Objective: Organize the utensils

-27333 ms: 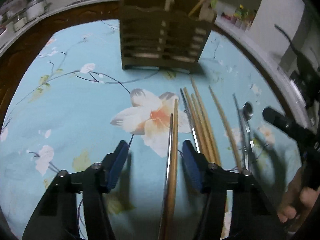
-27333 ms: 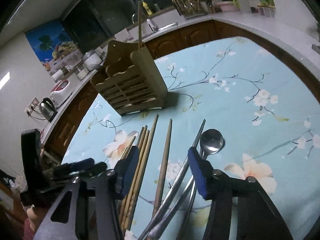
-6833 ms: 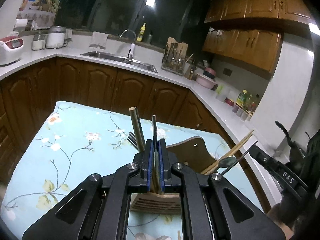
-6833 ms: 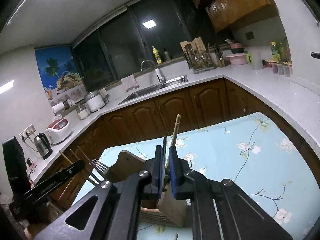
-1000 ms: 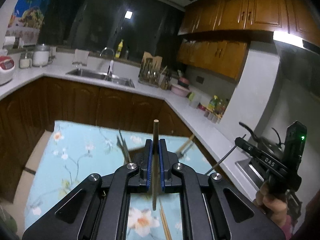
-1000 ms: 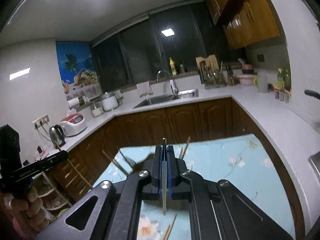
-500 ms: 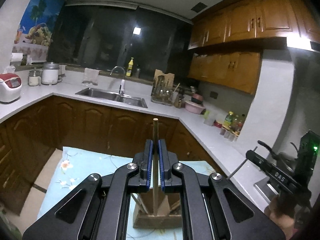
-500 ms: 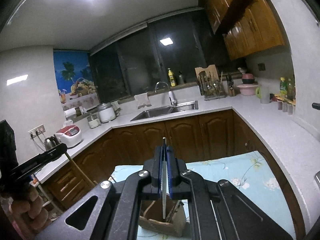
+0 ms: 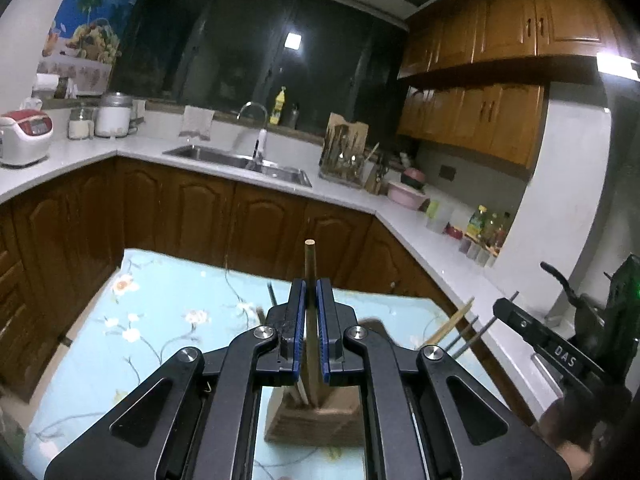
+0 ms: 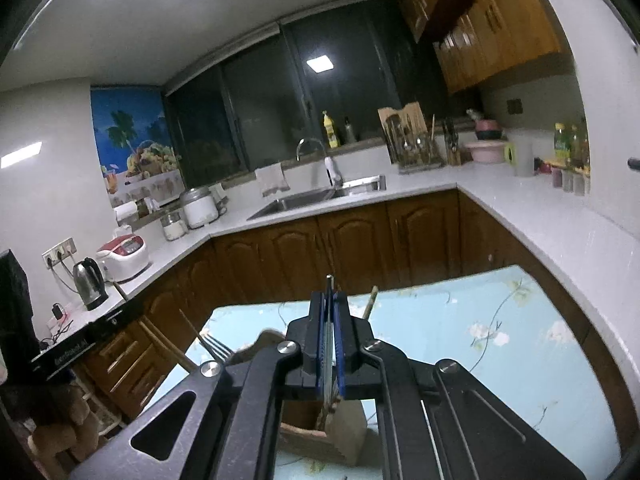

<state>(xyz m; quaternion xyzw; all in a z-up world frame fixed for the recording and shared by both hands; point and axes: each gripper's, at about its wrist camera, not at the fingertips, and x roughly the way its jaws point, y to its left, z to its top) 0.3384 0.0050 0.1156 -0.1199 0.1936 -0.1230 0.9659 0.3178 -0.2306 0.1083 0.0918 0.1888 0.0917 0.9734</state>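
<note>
We see the left gripper (image 9: 308, 332), its blue-padded fingers (image 9: 297, 328) clamped on a pale round wooden chopstick (image 9: 309, 264) held upright, blunt end on top, lower end reaching into the wooden holder (image 9: 312, 420). The right gripper (image 10: 329, 344) has its fingers (image 10: 318, 340) pressed on a thin grey metal utensil (image 10: 329, 284), also upright over the holder (image 10: 344, 436); which kind we cannot tell. The slatted brown holder stands on the table (image 9: 160, 320) with its flowered blue cloth; a fork (image 10: 214, 345) and more chopsticks lean out of it.
</note>
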